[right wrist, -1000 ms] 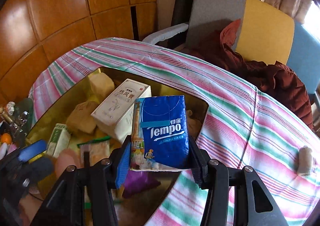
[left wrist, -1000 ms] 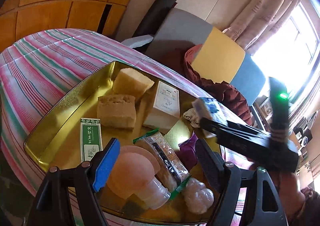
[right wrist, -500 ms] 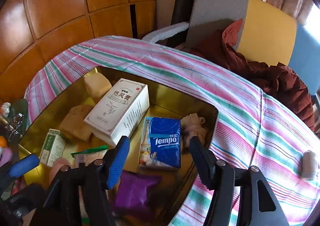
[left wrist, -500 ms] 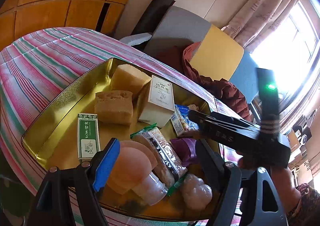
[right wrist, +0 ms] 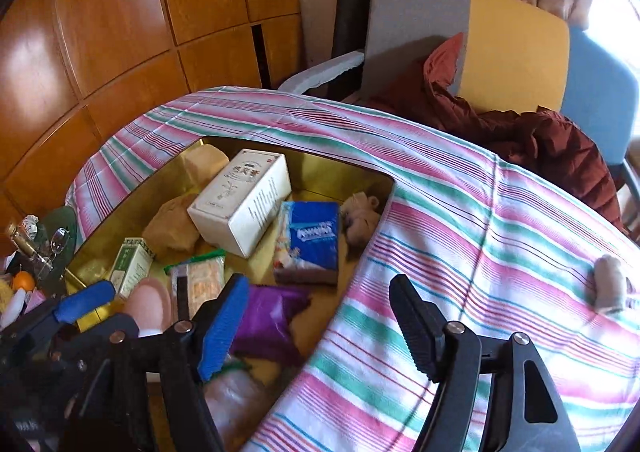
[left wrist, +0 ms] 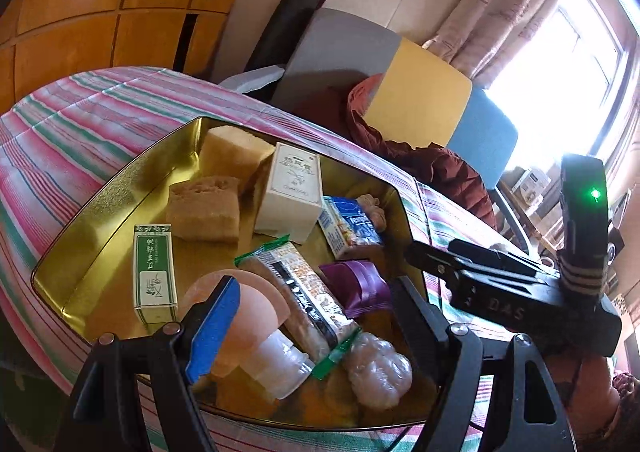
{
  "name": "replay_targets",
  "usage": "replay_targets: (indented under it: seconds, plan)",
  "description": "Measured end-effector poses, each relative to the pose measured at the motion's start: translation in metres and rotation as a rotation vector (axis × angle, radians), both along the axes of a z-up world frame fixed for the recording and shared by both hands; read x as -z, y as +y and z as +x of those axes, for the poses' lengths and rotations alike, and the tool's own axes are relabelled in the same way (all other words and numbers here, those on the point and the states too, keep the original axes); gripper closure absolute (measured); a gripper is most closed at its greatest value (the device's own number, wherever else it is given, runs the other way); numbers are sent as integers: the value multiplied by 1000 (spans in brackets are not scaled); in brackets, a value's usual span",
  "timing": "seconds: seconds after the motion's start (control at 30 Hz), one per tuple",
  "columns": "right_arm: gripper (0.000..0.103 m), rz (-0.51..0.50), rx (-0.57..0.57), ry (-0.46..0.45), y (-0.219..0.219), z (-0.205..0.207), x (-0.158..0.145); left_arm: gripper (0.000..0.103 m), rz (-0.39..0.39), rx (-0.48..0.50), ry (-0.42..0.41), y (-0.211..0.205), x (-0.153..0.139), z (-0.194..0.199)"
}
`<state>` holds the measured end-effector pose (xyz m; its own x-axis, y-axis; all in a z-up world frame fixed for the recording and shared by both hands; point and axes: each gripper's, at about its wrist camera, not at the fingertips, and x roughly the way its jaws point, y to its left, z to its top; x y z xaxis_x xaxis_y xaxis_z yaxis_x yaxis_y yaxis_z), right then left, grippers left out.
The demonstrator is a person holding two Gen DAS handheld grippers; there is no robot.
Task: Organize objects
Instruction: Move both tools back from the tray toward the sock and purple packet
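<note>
Clearly legible, "Tempo" marks the blue tissue pack, lying in the gold tray between the white box with Chinese characters and a beige toy. "DAS" shows on the right gripper, released and empty above the tray's right rim; striped cloth beyond lies open. Likewise spread wide, the left gripper hovers over one pink cup, two sponges.

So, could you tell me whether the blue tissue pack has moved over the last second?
Yes: the blue tissue pack went from the right gripper down into the gold tin, beside the white box.
</note>
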<state>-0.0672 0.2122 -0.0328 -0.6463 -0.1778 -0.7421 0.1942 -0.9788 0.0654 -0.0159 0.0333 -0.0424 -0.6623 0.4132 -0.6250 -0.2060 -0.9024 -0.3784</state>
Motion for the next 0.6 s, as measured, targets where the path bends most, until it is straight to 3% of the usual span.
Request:
replay_targets:
  seconds: [0.33, 0.6]
  plan:
    - [28, 22, 108, -57, 57, 29, 19, 24, -14, 86, 6, 24, -2, 13]
    - [28, 15, 246, -102, 127, 45, 31, 24, -36, 174, 50, 50, -11, 38]
